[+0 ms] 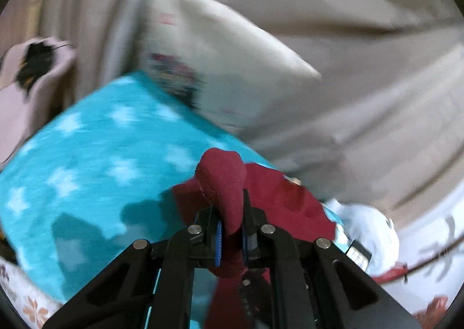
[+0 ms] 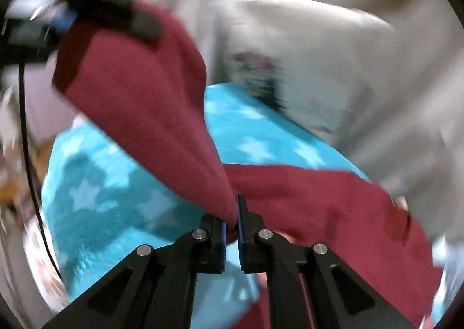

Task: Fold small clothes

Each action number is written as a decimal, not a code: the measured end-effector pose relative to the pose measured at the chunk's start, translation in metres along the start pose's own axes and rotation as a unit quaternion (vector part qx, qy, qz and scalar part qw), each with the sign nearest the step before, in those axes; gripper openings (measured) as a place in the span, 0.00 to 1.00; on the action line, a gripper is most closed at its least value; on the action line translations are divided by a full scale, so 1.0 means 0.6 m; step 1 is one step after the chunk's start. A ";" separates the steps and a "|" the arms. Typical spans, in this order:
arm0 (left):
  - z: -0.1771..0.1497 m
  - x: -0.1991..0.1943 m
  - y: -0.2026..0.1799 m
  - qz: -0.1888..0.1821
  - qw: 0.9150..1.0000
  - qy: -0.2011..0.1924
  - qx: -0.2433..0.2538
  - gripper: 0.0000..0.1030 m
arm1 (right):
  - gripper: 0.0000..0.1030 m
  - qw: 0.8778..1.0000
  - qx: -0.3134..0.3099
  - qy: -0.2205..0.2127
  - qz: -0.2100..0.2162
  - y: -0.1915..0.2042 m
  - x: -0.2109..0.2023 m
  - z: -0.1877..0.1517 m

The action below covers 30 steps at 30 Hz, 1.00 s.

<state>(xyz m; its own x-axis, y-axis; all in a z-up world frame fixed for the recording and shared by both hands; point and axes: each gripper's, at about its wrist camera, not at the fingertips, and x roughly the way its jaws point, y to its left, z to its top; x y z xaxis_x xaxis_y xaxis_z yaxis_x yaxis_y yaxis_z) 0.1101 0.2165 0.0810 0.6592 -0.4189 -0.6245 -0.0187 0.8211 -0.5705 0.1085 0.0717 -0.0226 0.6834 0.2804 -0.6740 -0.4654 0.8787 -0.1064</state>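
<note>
A dark red garment [image 1: 229, 181] is held up between both grippers above a turquoise blanket with pale stars [image 1: 87, 149]. My left gripper [image 1: 231, 230] is shut on a bunched edge of the garment, which pokes up between the fingers. My right gripper [image 2: 231, 227] is shut on another edge of the red garment [image 2: 139, 91]. The cloth stretches up and left to the left gripper [image 2: 43, 27], seen blurred at the top left of the right wrist view. More of the garment drapes to the right [image 2: 333, 198]. Both views are motion-blurred.
A white pillow with a printed picture [image 1: 208, 59] lies behind the blanket [image 2: 116, 198] against beige curtains [image 1: 348, 10]. A pink chair [image 1: 26, 79] stands at the left. White clothes [image 1: 368, 230] lie at the right. A black cable [image 2: 29, 140] hangs at the left.
</note>
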 end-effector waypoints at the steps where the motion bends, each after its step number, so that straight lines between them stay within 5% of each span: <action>1: 0.000 0.021 -0.041 -0.015 1.000 0.011 0.019 0.09 | 0.05 0.999 0.031 0.001 -0.007 -0.035 -0.013 -0.005; 4: -0.011 0.087 -0.155 -0.044 0.994 0.049 0.091 0.11 | 0.06 0.991 0.132 0.004 -0.028 -0.147 -0.049 -0.034; 7: -0.036 0.145 -0.225 -0.050 0.986 0.099 0.122 0.18 | 0.06 0.967 0.249 0.020 -0.045 -0.264 -0.064 -0.086; 10: -0.056 0.158 -0.236 -0.062 0.986 0.110 0.111 0.27 | 0.06 0.924 0.375 0.059 -0.043 -0.377 -0.051 -0.176; 13: -0.064 0.169 -0.223 -0.031 0.988 0.107 0.106 0.32 | 0.08 0.863 0.500 0.065 0.027 -0.459 -0.043 -0.278; 15: -0.063 0.178 -0.205 0.000 0.989 0.103 0.103 0.32 | 0.15 0.848 0.525 0.060 0.046 -0.476 -0.059 -0.295; 17: -0.061 0.186 -0.178 0.026 0.990 0.099 0.096 0.32 | 0.46 0.859 0.507 0.061 0.022 -0.479 -0.083 -0.293; 20: -0.058 0.206 -0.142 0.060 0.990 0.096 0.088 0.32 | 0.48 0.881 0.469 0.065 -0.026 -0.477 -0.117 -0.286; 26: -0.065 0.279 -0.098 0.100 0.984 0.121 0.083 0.32 | 0.49 0.968 0.238 0.057 -0.058 -0.387 -0.103 -0.170; 30: -0.073 0.336 -0.090 0.141 0.974 0.137 0.113 0.32 | 0.52 0.989 0.043 0.085 -0.111 -0.296 -0.021 -0.114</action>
<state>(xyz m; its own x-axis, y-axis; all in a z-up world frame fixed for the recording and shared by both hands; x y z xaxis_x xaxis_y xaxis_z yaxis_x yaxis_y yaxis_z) 0.2109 0.0706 -0.0375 0.4253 -0.2276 -0.8760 0.0161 0.9696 -0.2441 0.1442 -0.1140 -0.0453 0.6553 0.0130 -0.7552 -0.2593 0.9430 -0.2087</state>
